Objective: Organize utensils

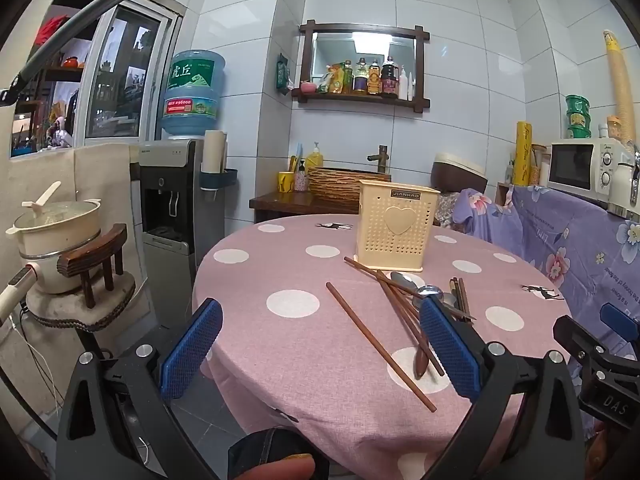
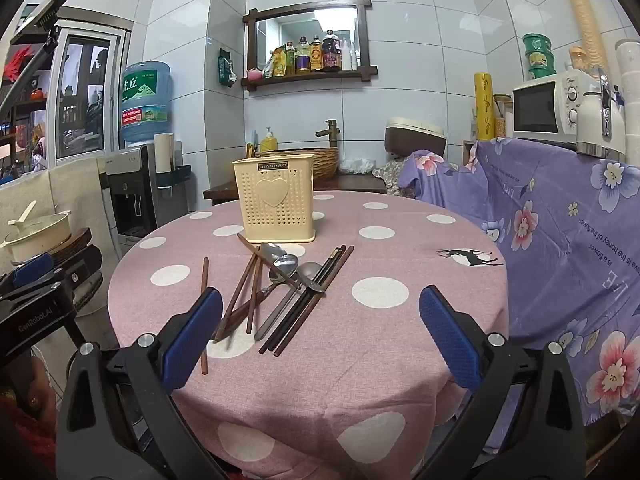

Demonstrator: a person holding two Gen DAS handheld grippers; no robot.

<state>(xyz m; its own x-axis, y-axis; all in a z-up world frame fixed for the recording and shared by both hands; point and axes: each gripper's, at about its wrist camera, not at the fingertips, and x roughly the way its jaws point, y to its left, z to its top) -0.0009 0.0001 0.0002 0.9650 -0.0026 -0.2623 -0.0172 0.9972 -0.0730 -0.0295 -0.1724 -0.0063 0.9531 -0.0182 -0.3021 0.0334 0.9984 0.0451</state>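
A cream perforated utensil holder [image 1: 396,226] with a heart on its front stands upright on the round pink polka-dot table [image 1: 296,344]; it also shows in the right wrist view [image 2: 276,204]. In front of it lie several brown chopsticks [image 2: 240,292], dark chopsticks [image 2: 308,304] and metal spoons [image 2: 286,266] in a loose pile. One brown chopstick [image 1: 378,346] lies apart. My left gripper [image 1: 320,344] is open and empty above the table's near edge. My right gripper [image 2: 320,336] is open and empty, just short of the pile.
A water dispenser [image 1: 180,184] and a stool with a cream pot [image 1: 56,236] stand left of the table. A purple floral cloth [image 2: 560,232] covers the counter at right, with a microwave [image 2: 552,108] on it. A basket sink [image 2: 320,160] is behind.
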